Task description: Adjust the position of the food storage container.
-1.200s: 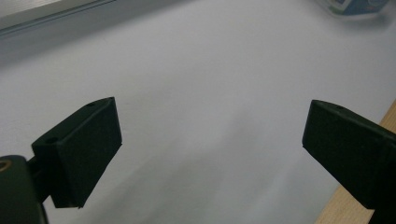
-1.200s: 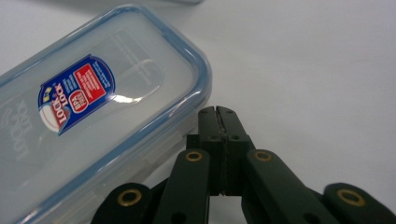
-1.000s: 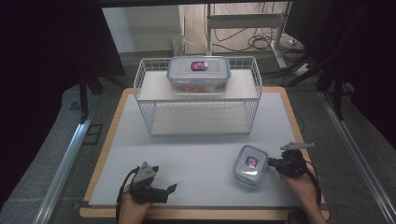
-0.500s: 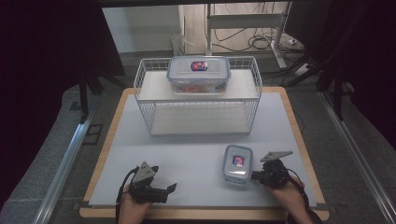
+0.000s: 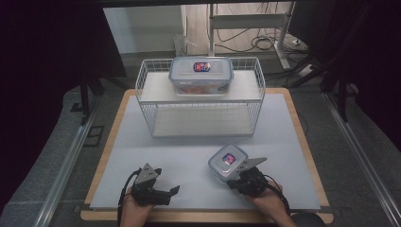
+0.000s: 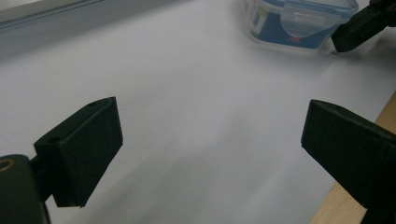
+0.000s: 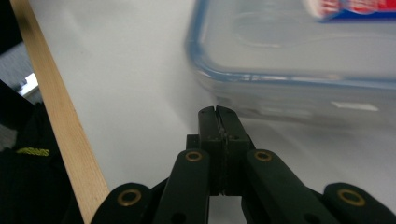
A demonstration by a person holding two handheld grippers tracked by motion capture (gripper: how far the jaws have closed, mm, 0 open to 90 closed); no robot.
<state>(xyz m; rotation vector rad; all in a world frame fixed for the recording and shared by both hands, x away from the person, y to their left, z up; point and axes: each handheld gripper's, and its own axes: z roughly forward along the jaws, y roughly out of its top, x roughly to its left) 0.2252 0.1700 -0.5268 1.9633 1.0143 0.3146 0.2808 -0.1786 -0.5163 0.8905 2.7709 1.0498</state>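
At the table's near edge, the right gripper [image 5: 238, 178], jaws pressed together on nothing, noses against the small clear blue-rimmed plastic lidded container [image 5: 228, 161], apparently to push it, while the left gripper [image 5: 166, 191] rests spread wide and empty, facing across the white tabletop [image 5: 189, 146].

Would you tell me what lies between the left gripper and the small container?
Nothing: in the high view, bare white mat separates the left gripper from the small container; the left gripper view agrees.

Large lidded container [image 5: 201, 74] on white wire rack [image 5: 200, 101], table's far side.
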